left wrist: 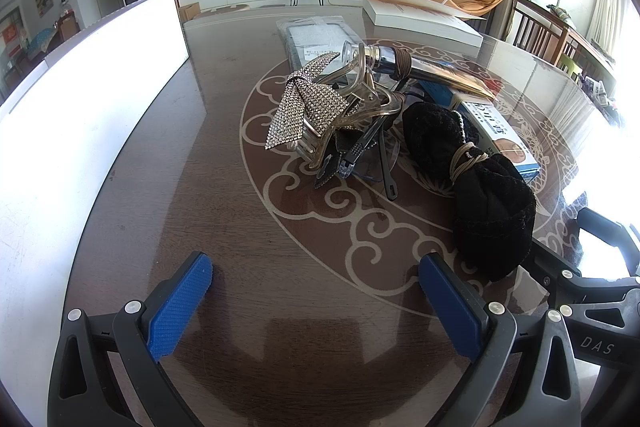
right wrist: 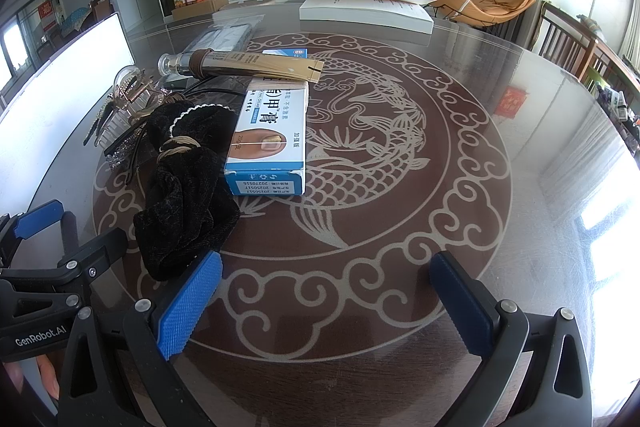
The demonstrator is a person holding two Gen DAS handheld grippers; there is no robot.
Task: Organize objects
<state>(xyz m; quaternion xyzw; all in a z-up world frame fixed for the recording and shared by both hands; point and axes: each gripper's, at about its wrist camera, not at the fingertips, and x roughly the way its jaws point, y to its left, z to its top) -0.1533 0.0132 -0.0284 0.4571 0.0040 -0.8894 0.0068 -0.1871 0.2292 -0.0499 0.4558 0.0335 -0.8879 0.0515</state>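
- Left gripper [left wrist: 316,291] hovered low over the table [left wrist: 224,227], jaws wide apart, holding nothing.
- Right gripper [right wrist: 326,291] matched, beside the black velvet scrunchie [right wrist: 188,203].
- Cream box [right wrist: 272,139] lay touching the scrunchie.

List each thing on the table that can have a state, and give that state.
Left hand-held gripper: open, empty.
Right hand-held gripper: open, empty.
Book: cover lifted.
Blue box: closed, lying flat.
Black scrunchie: tied with cord.
Hair claw: shut.
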